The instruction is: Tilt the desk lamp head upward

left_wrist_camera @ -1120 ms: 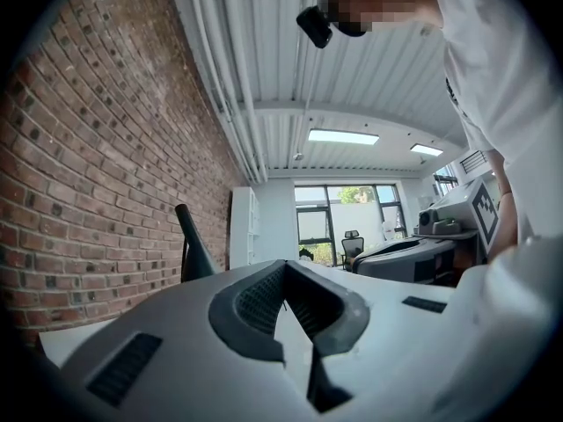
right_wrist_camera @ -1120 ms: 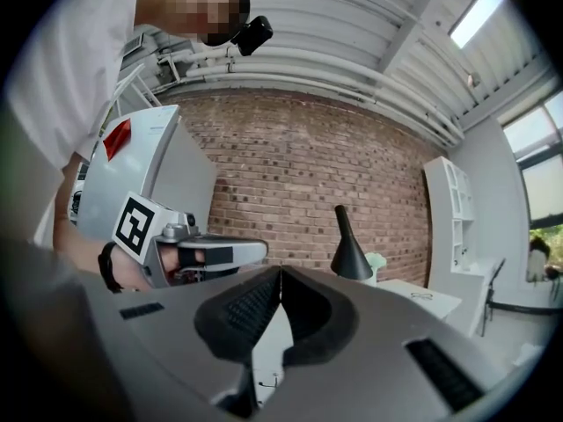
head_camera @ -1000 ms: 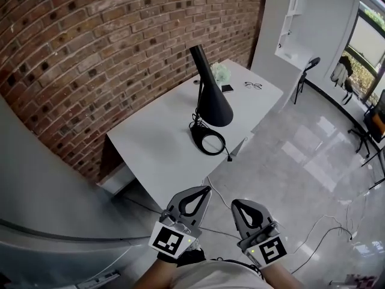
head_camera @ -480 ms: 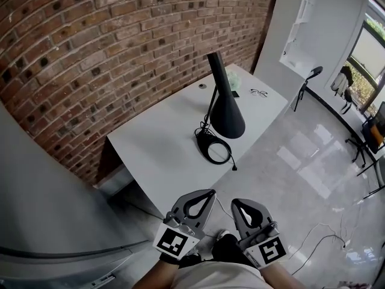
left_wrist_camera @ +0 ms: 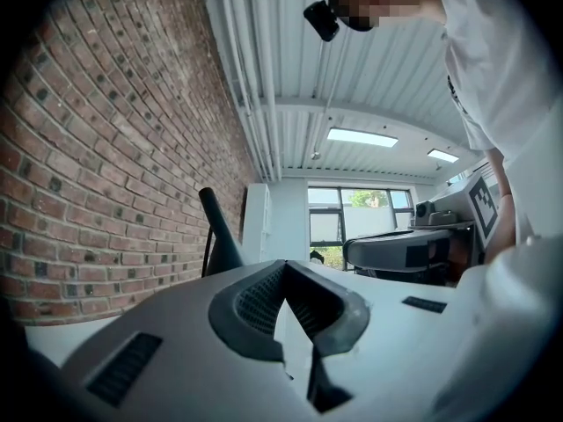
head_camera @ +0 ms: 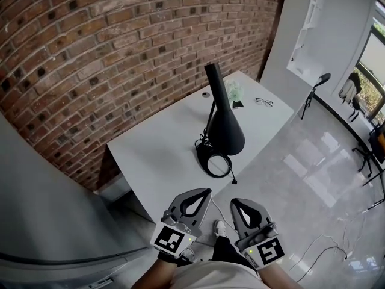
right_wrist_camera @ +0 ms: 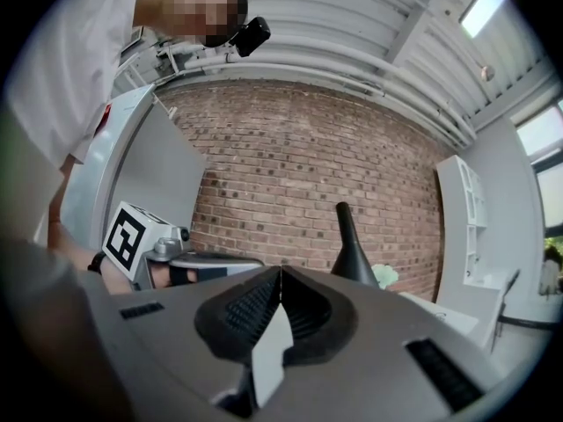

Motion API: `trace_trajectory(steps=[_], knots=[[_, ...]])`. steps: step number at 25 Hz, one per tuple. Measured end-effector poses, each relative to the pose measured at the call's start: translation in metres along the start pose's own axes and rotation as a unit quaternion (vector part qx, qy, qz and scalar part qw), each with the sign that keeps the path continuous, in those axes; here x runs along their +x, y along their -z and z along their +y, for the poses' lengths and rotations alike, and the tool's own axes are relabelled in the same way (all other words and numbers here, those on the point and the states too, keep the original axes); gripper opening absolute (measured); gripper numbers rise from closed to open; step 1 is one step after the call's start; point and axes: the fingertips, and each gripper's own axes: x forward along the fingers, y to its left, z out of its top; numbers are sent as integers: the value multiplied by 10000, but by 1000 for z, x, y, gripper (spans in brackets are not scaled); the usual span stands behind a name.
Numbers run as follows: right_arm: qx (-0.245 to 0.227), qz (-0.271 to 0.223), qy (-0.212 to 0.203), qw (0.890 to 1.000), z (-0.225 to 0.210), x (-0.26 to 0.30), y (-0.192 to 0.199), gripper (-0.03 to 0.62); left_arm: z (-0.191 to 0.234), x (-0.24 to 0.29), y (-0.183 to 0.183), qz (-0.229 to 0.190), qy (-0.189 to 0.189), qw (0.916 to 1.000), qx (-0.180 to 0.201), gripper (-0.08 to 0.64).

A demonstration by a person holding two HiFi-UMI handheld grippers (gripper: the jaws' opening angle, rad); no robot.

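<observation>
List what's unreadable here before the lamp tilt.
- Desk lamp hinge: head view, too small to make out.
- Lamp base: both gripper views, hidden behind the left gripper and the right gripper.
- Pale green item on desk: head view, too small to identify.

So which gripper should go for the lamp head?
Right, marginally: left gripper and right gripper are both shut, empty and far off, but the lamp head sits slightly toward the right one.
</observation>
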Motion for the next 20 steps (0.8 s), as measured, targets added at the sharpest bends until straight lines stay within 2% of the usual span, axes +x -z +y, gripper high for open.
trace_trajectory(steps=[6,13,17,20], knots=[[33,-7,39,10000,-55,5,5,17,25,53,24,-11,-445,9989,156,8],[54,57,97,9999,-112,10,12,17,41,102,76,351,-553,9978,88,6],[103,191,54,9998,-133,10,25,17,48,125,102,431,-704,9959,383,8],[77,313,43,9995,-148,11,34,17,56,139,121,469,-790,9953,314,6]])
